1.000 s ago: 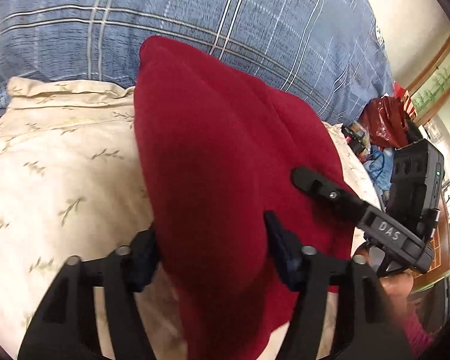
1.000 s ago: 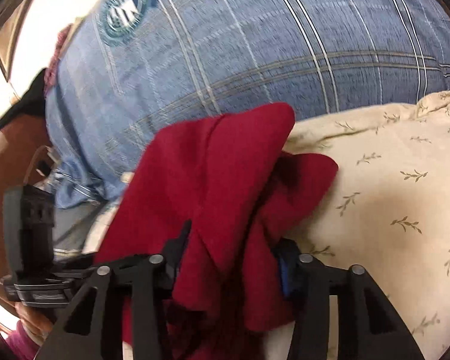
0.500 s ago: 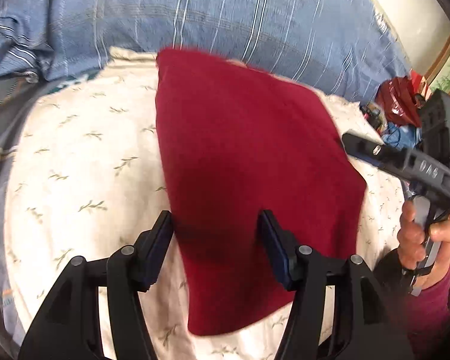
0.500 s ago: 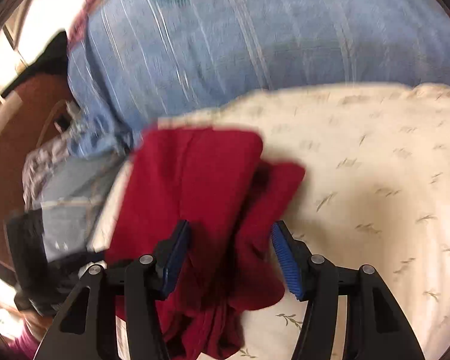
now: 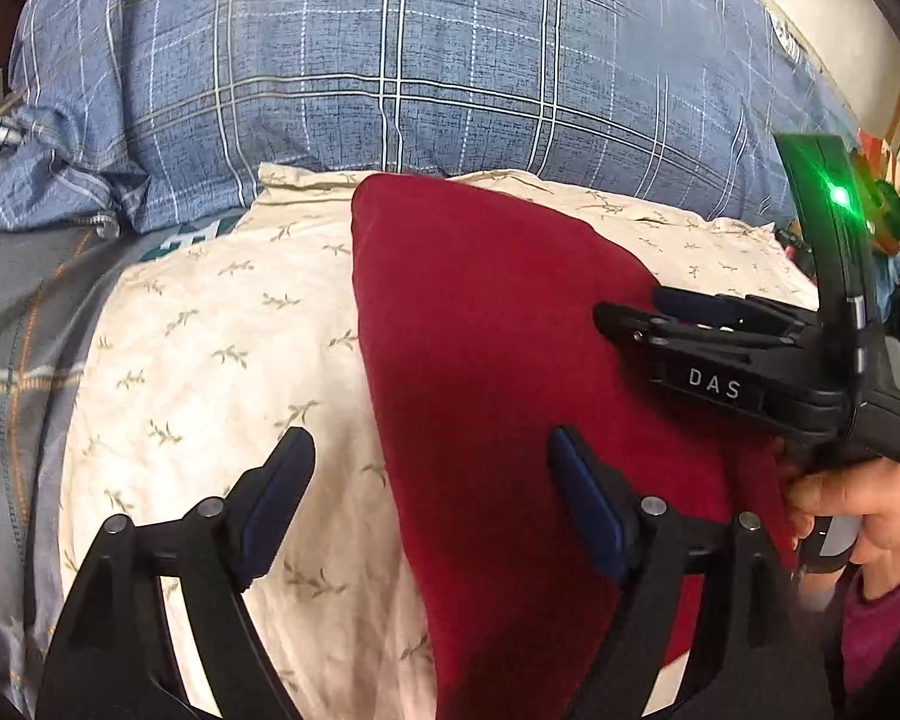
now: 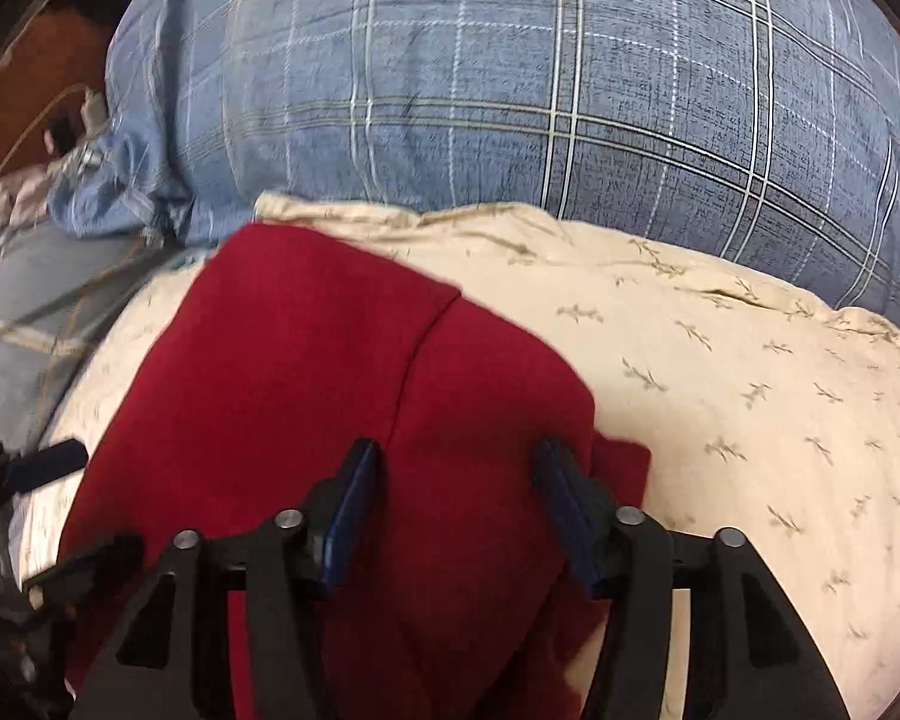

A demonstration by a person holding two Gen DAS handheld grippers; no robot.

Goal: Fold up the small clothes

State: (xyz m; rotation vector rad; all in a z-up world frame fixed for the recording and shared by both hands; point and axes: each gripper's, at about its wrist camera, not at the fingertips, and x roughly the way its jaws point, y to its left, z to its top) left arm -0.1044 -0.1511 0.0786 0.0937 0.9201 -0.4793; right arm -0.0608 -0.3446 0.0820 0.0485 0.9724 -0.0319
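Since the red garment [image 5: 498,372] lies flat on the cream leaf-print pillow [image 5: 210,348], long axis running away from me, my left gripper [image 5: 432,498] straddles its left edge and my right gripper [image 6: 456,504] hangs over its right half, both spread wide, gripping nothing.

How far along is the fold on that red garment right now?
Done: the red garment lies doubled on the cream sheet, one layer's edge crossing the other. In hand: nothing; the left gripper and right gripper are both open above it. Left: another fold looks likely, since a corner sticks out at the right edge. I can't tell if more clothes wait.
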